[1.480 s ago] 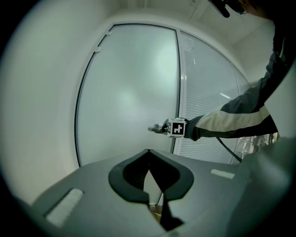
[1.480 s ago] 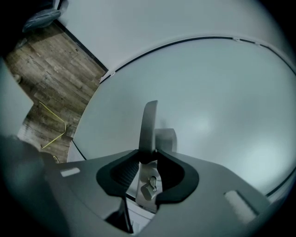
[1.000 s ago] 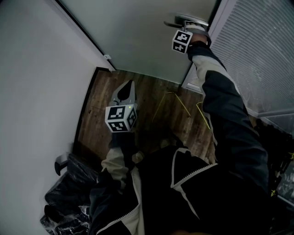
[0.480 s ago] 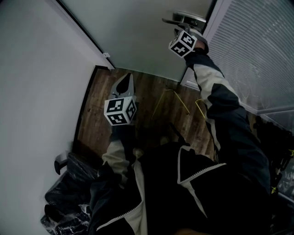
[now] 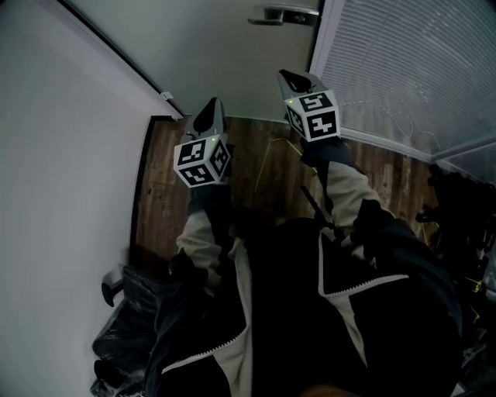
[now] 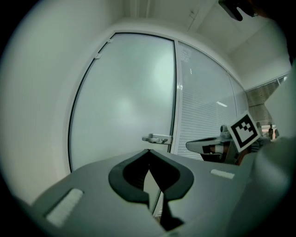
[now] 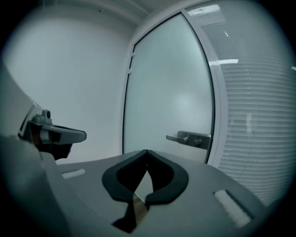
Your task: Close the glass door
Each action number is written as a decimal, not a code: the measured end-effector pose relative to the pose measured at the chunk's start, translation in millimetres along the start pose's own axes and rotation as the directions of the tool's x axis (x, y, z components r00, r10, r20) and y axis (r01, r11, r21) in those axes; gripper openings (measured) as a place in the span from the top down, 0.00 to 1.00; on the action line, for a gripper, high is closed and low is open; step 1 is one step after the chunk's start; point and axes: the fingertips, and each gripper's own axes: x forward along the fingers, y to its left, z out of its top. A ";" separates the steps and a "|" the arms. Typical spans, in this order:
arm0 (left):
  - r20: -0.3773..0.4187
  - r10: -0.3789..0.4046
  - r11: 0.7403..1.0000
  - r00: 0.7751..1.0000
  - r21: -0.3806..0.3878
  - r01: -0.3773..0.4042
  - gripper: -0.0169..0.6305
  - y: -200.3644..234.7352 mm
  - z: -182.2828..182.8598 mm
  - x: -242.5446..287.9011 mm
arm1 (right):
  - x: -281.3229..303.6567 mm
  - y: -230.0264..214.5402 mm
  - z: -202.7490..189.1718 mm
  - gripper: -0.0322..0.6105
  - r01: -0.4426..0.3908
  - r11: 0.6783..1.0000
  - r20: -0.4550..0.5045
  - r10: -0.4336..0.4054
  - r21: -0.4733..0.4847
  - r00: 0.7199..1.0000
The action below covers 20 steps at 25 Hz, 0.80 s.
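My right gripper [image 5: 296,79] has come off the door handle [image 5: 283,15] and dropped to five o'clock of it, jaws closed on nothing. My left gripper [image 5: 211,116], at nine o'clock of the right, is also closed and empty. The glass door [image 5: 217,54] stands at twelve o'clock ahead of both.

Dim room: white wall [image 5: 62,155] at left, dark wood-plank floor [image 5: 164,203], slatted blinds [image 5: 403,70] at right.
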 end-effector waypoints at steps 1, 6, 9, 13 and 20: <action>0.000 -0.009 1.000 1.000 0.000 0.009 0.97 -2.5 0.2 -2.5 | -10.3 5.0 -5.9 0.94 0.002 1.000 -0.002 -0.002 0.024 1.000; 0.005 -0.055 0.998 0.998 0.005 0.055 0.97 -4.4 4.6 -11.3 | -30.8 28.1 -15.3 0.95 0.022 0.999 -0.016 -0.021 0.032 1.000; -0.006 -0.090 0.996 0.996 0.004 0.091 0.97 -8.2 -0.3 -21.5 | -44.4 41.7 -21.5 0.95 0.048 0.998 -0.040 -0.047 0.027 0.998; -0.019 -0.133 0.991 0.991 0.004 0.133 0.97 -10.3 -2.5 -32.0 | -56.7 56.5 -27.5 0.95 0.098 0.995 -0.057 -0.097 0.021 0.994; -0.026 -0.172 0.985 0.985 0.021 0.173 0.97 -10.2 -1.8 -39.8 | -63.7 71.7 -24.1 0.95 0.150 0.988 -0.060 -0.149 0.025 0.987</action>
